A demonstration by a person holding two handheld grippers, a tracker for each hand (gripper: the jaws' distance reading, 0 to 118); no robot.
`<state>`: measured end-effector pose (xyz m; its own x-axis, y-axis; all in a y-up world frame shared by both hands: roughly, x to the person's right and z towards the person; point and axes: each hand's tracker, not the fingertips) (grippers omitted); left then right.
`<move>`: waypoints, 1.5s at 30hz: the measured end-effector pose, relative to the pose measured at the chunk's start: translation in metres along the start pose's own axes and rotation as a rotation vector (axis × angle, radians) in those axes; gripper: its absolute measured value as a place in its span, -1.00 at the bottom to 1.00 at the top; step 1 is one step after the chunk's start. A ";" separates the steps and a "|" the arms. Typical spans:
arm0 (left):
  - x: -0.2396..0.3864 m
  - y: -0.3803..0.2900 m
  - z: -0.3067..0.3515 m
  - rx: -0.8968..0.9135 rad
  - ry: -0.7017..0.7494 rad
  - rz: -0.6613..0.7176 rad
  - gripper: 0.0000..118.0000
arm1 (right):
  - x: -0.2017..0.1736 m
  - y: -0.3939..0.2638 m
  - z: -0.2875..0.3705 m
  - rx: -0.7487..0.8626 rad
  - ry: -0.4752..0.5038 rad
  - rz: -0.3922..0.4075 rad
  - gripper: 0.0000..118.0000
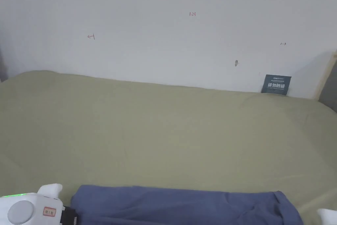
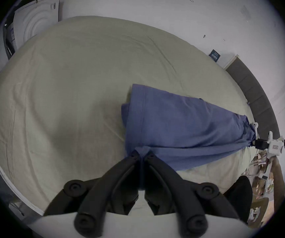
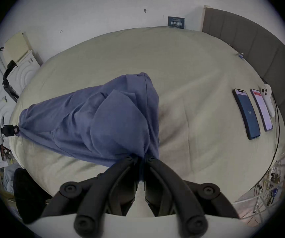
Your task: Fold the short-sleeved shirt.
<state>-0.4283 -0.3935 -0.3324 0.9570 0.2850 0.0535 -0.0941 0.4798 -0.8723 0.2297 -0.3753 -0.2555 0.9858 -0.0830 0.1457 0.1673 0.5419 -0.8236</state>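
your left gripper (image 2: 142,153) has its jaws pinched together on one end of the shirt (image 2: 181,126). your right gripper (image 3: 141,158) is likewise clamped tight on a bunched fold at the other end. the blue shirt hangs stretched between the two, low over the near edge of the bed (image 1: 164,130), its far edge draped on the olive sheet.

writing: small red marks on the wall (image 1: 184,38), digits and arrows, too small to read. a dark sign (image 1: 276,84) with pale characters leans where wall meets bed, at the right. your left gripper's white body carries a small red-bordered label, illegible.

right gripper view: two phones (image 3: 246,114) lie side by side on the sheet, screens lit, with a white controller (image 3: 267,101) just beside them, well apart from the shirt.
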 end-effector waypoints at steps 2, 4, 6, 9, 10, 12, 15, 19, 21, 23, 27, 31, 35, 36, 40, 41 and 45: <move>0.003 0.003 0.006 0.007 0.000 -0.005 0.17 | -0.005 0.000 0.005 -0.002 -0.016 -0.003 -0.18; 0.013 0.006 0.020 -0.009 0.085 -0.026 0.34 | -0.012 0.002 0.017 -0.008 -0.053 0.005 0.12; 0.019 0.007 0.041 0.005 0.073 -0.027 0.78 | -0.020 0.005 0.038 0.007 -0.081 0.023 0.78; 0.034 0.008 0.069 0.070 0.027 -0.030 0.76 | -0.039 0.011 0.058 0.038 -0.118 0.041 0.74; 0.040 0.009 0.075 0.095 0.026 -0.034 0.75 | -0.046 0.013 0.064 0.044 -0.117 0.041 0.74; 0.047 0.009 0.080 0.122 0.007 -0.029 0.72 | -0.060 0.017 0.068 0.057 -0.093 0.042 0.73; 0.057 0.008 0.074 0.140 -0.009 -0.023 -0.04 | -0.080 0.017 0.064 0.064 -0.059 0.056 -0.03; 0.067 0.002 0.051 0.109 0.073 -0.037 -1.00 | -0.104 0.011 0.048 0.043 -0.105 0.086 -0.89; 0.067 -0.002 0.042 0.103 0.046 -0.028 -1.00 | -0.113 0.008 0.043 0.042 -0.094 0.078 -0.89; 0.065 -0.003 0.040 0.097 0.026 -0.027 -1.00 | -0.114 0.005 0.039 0.042 -0.068 0.070 -0.89; 0.038 0.014 0.047 0.096 -0.128 -0.037 -1.00 | -0.117 0.004 0.039 0.045 -0.060 0.092 -0.89; -0.008 0.037 0.040 0.012 -0.369 0.035 -1.00 | -0.113 0.005 0.042 0.056 -0.048 0.099 -0.89; -0.037 0.045 0.034 -0.016 -0.402 0.106 -1.00 | -0.111 0.005 0.042 0.056 -0.034 0.091 -0.89; -0.046 0.046 0.032 -0.006 -0.422 0.139 -1.00 | -0.110 0.005 0.041 0.053 -0.032 0.089 -0.89; -0.069 0.041 0.017 -0.049 -0.517 0.285 -0.19 | -0.109 0.004 0.038 0.034 -0.012 0.083 -0.89; -0.070 0.038 0.010 -0.083 -0.538 0.303 0.44 | -0.109 0.004 0.038 0.029 -0.011 0.084 -0.89; -0.061 0.022 -0.016 -0.156 -0.580 0.371 0.98 | -0.108 0.006 0.035 0.032 -0.018 0.089 -0.89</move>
<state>-0.4842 -0.4136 -0.3624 0.5645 0.8240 -0.0482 -0.3034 0.1529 -0.9405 0.1239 -0.3335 -0.2569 0.9964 -0.0186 0.0824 0.0782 0.5733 -0.8156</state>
